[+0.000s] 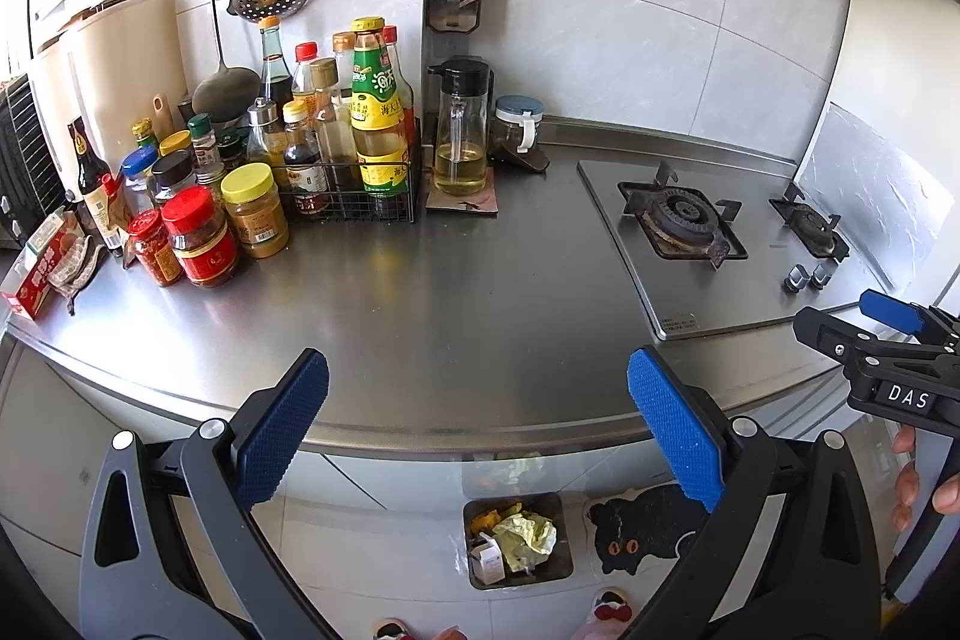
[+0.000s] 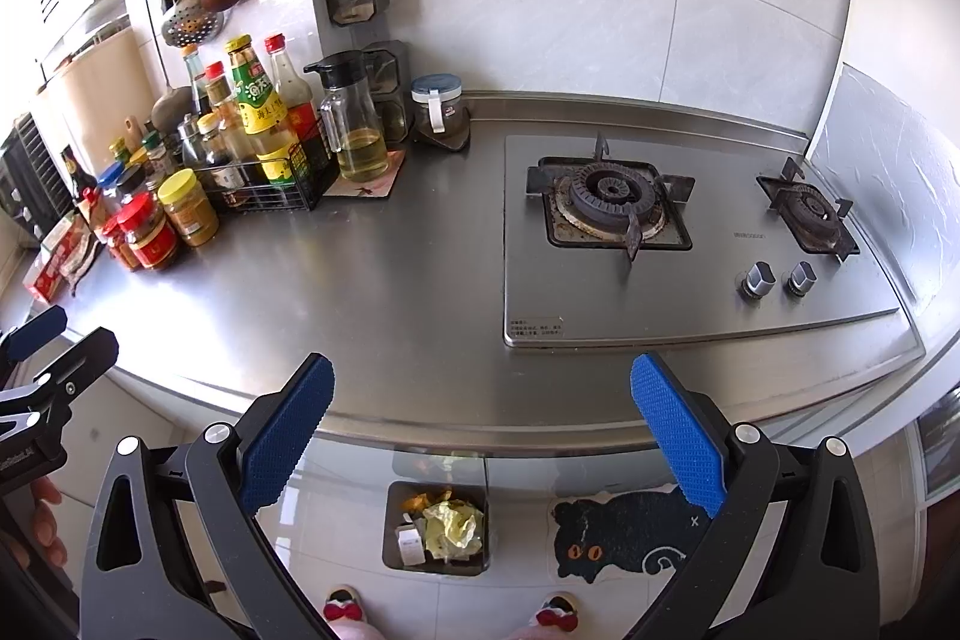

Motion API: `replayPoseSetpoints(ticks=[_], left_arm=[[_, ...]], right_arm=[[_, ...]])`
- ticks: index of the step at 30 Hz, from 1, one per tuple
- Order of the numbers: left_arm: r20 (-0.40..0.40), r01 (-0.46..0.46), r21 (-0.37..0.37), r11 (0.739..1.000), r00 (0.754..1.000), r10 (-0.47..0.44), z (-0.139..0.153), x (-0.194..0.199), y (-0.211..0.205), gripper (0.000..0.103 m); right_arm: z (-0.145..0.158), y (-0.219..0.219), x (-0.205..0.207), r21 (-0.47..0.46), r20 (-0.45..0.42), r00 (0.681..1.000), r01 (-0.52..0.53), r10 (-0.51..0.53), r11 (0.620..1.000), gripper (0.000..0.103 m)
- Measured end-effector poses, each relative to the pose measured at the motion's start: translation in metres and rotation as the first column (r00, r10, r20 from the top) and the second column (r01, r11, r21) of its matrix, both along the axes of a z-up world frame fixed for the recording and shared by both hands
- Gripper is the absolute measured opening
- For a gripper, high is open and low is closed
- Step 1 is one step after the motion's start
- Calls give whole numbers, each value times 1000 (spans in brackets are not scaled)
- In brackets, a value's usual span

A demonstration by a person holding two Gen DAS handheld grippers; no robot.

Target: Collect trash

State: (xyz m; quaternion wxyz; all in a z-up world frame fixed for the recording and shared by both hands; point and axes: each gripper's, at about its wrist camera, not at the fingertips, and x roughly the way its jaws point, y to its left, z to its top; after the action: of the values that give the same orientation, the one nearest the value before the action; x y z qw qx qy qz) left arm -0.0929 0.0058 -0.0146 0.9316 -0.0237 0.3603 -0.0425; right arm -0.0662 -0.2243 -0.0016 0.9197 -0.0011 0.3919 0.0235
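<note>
A small grey trash bin [image 1: 517, 544] [image 2: 436, 529] stands on the floor below the counter's front edge. Inside it lie crumpled yellow-green paper [image 1: 528, 535] [image 2: 453, 525], a little white carton [image 1: 487, 559] [image 2: 410, 544] and orange scraps. My left gripper [image 1: 480, 430] hangs open over the counter edge, nothing between its blue pads. My right gripper [image 2: 483, 430] is open too and holds nothing; it also shows at the right edge of the left wrist view [image 1: 882, 328]. Both hover above the bin.
A steel counter [image 2: 390, 292] carries a crowd of sauce bottles and jars [image 1: 252, 172] at the left, an oil jug [image 1: 461, 130] and a two-burner gas hob [image 2: 690, 232] at the right. A black cat mat [image 2: 624, 535] lies on the floor beside the bin. Slippered feet [image 2: 342, 610] show below.
</note>
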Motion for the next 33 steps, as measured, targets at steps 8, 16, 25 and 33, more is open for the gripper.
replayPoseSetpoints(ticks=[8,16,25,33], left_arm=[[18,-18,39,999,1000,18,3,-1,-6,95],[-21,-26,-32,999,999,25,1,2,-1,95],[15,-66,6,998,998,66,2,-2,0,95],[-8,-52,-5,999,999,52,4,1,1,95]], right_arm=[[-1,0,0,13,-5,1000,-5,5,1000,100],[-4,-2,1,18,-8,1000,-5,5,1000,100],[-8,-4,0,23,-17,1000,-1,2,1000,100],[-7,0,1,17,-15,1000,-8,9,1000,100]])
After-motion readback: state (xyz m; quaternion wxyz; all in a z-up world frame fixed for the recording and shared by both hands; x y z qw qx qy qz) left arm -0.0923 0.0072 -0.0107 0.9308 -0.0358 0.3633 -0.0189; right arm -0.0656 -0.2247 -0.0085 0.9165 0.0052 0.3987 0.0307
